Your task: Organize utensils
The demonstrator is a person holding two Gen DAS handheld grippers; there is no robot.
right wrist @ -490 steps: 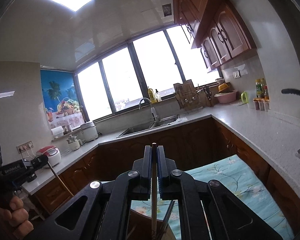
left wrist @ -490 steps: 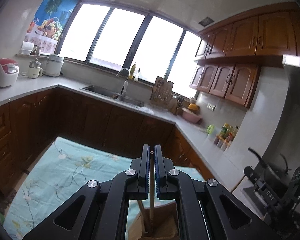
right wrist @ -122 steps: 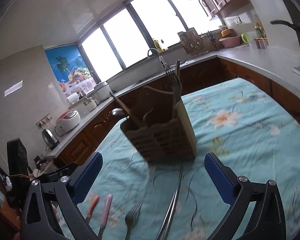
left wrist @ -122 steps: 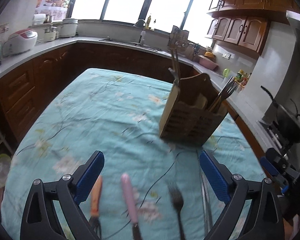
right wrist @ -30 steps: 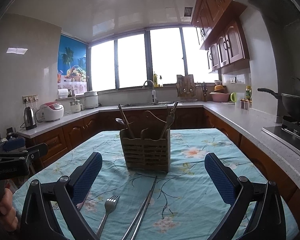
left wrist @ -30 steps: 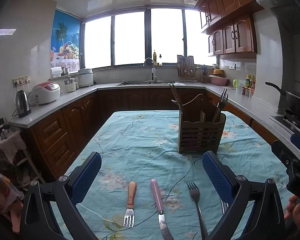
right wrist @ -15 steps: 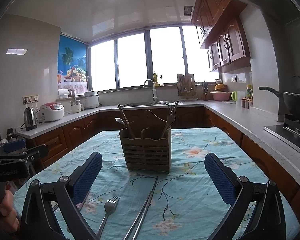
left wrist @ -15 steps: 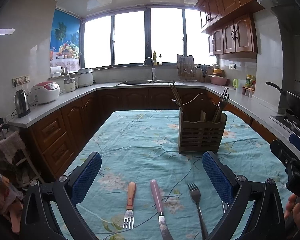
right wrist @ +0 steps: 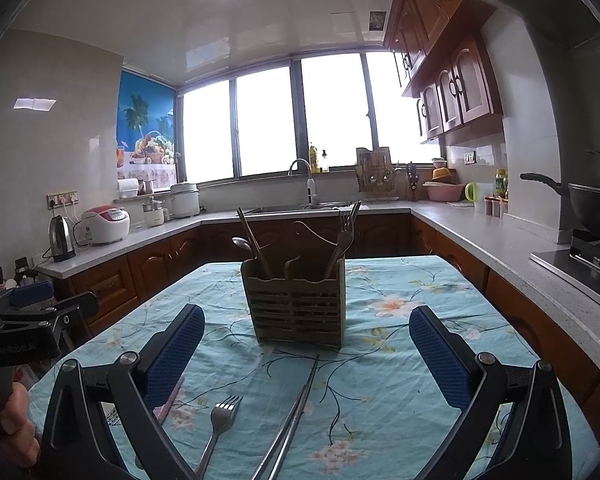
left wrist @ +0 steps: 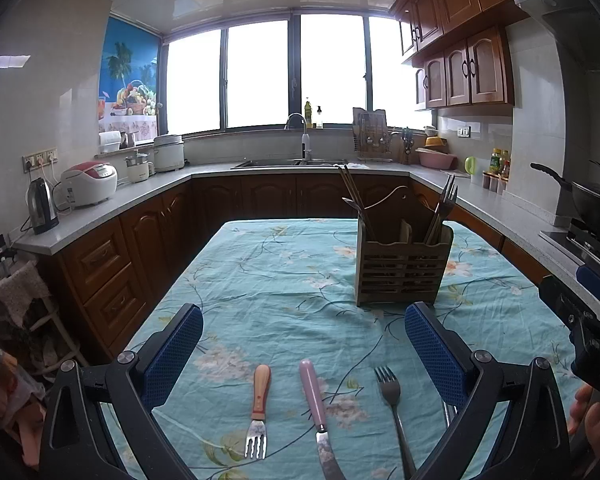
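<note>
Left gripper (left wrist: 303,334): jaws spread wide, holding nothing, above the counter (left wrist: 260,280).
Between its jaws: wooden-handled fork (left wrist: 259,410), pink-handled knife (left wrist: 316,404), steel fork (left wrist: 392,404), lying side by side, apart.
Right gripper (right wrist: 306,338): jaws wide, holding nothing.
Between its jaws: metal chopsticks (right wrist: 292,416) beside the steel fork.
Slatted utensil holder (right wrist: 296,304): upright beyond, holding forks, a spoon, chopsticks.

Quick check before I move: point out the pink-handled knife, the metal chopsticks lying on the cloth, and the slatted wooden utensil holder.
Pink-handled knife (left wrist: 312,392), left wrist view, middle of the pink handle.
Metal chopsticks (right wrist: 296,408), right wrist view, mid-length of the pair.
Slatted wooden utensil holder (right wrist: 298,310), right wrist view, front slatted wall.
</note>
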